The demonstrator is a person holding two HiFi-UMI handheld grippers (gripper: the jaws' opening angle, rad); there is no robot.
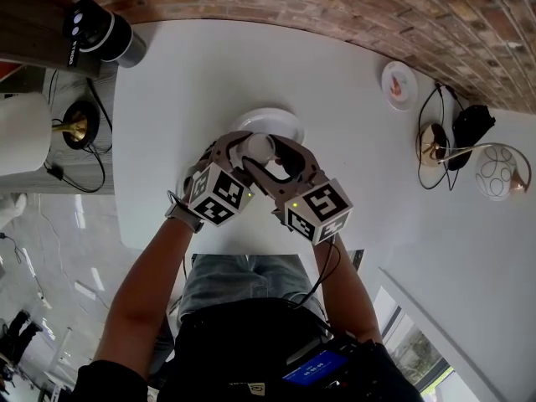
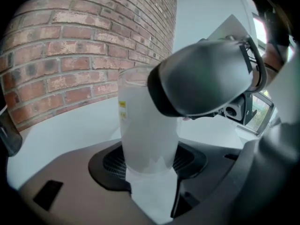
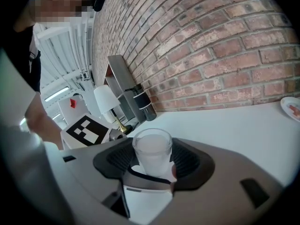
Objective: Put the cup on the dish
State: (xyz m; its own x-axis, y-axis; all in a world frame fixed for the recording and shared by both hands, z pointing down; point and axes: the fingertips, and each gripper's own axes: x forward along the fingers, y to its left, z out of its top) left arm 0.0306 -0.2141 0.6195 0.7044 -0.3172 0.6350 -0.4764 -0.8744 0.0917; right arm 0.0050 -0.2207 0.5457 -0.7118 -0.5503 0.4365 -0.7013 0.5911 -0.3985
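Observation:
A frosted white cup (image 1: 259, 147) is held just above the near rim of a white dish (image 1: 283, 122) on the white table. Both grippers meet at it. In the left gripper view the cup (image 2: 147, 130) stands upright between the dark pads, and my left gripper (image 2: 151, 172) is shut on it. A grey jaw of the right gripper crosses in front of the cup's upper part. In the right gripper view the cup (image 3: 152, 153) fills the gap between the pads, with my right gripper (image 3: 150, 175) shut on it. The cup's base is hidden.
A small plate (image 1: 399, 85) lies at the table's far right edge. A black and silver bottle (image 1: 100, 32) stands at the far left corner. A lamp (image 1: 25, 132) and cables sit on the shelf to the left. Brick wall (image 1: 352, 7) runs behind the table.

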